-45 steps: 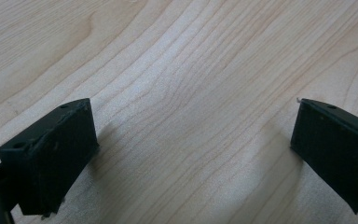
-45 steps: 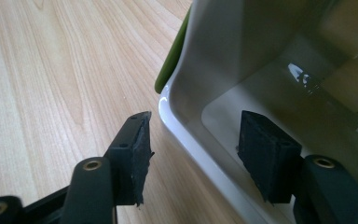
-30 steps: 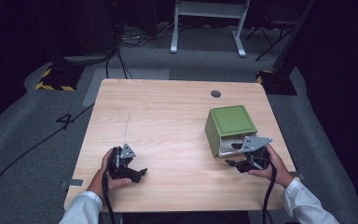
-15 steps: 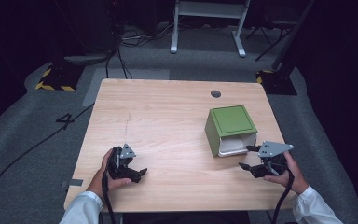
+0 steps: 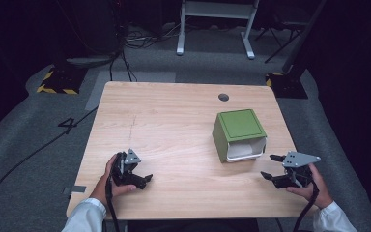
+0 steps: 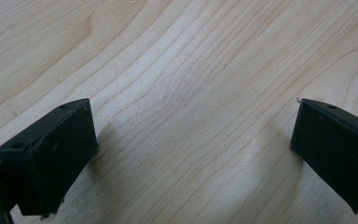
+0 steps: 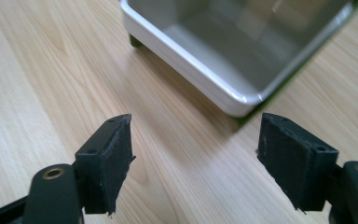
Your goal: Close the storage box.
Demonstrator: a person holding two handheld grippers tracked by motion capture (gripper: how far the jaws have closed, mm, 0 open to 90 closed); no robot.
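Since the earlier frame, the right gripper (image 5: pixel 274 176) has pulled back from the green box (image 5: pixel 238 131) toward the near edge of the worktop (image 5: pixel 174 121); its jaws stand apart and hold nothing. Its white drawer (image 7: pixel 200 56) sits partly out and looks empty. Left gripper (image 5: pixel 142 180) rests apart on bare wood, well away. I judge the drawer-opening step finished; next probably needs something to put inside.

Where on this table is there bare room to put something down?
The wide bare stretch of table between the left gripper and the green box, and the far strip by the round hole. It is tightest between the box's open white front and the right gripper.
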